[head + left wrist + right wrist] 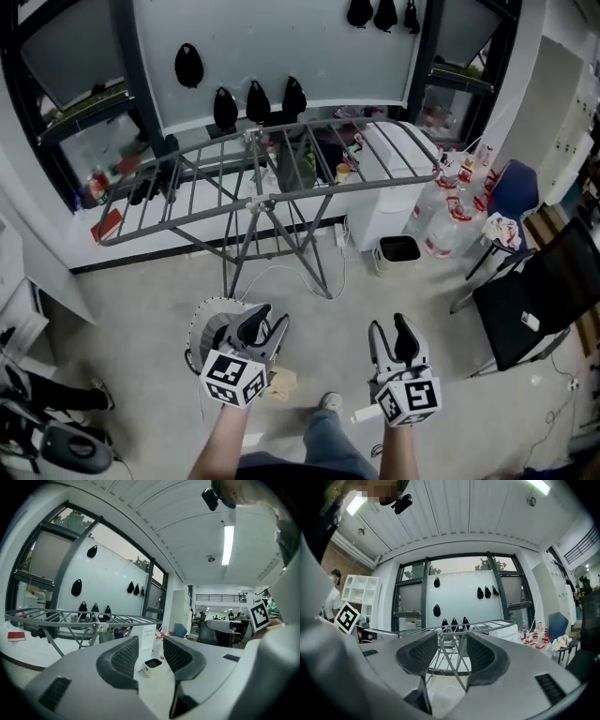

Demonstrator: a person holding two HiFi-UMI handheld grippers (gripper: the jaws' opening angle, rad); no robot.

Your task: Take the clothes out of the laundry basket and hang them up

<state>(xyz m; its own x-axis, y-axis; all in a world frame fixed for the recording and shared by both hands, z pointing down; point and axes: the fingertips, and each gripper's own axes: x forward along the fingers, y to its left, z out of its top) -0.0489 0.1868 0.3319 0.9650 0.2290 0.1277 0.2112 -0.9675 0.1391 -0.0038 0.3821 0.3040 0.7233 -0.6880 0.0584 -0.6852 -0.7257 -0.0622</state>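
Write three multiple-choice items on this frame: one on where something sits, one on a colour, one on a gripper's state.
1. The laundry basket sits: A) on the floor by the left gripper; B) on a chair; C) on a shelf.
2. The drying rack is: A) red; B) grey; C) yellow.
3. The right gripper is: A) shut on cloth; B) shut on a hanger; C) open, empty.
Answers: A, the head view shows it on the floor there; B, it looks grey throughout; C, jaws apart, nothing between.
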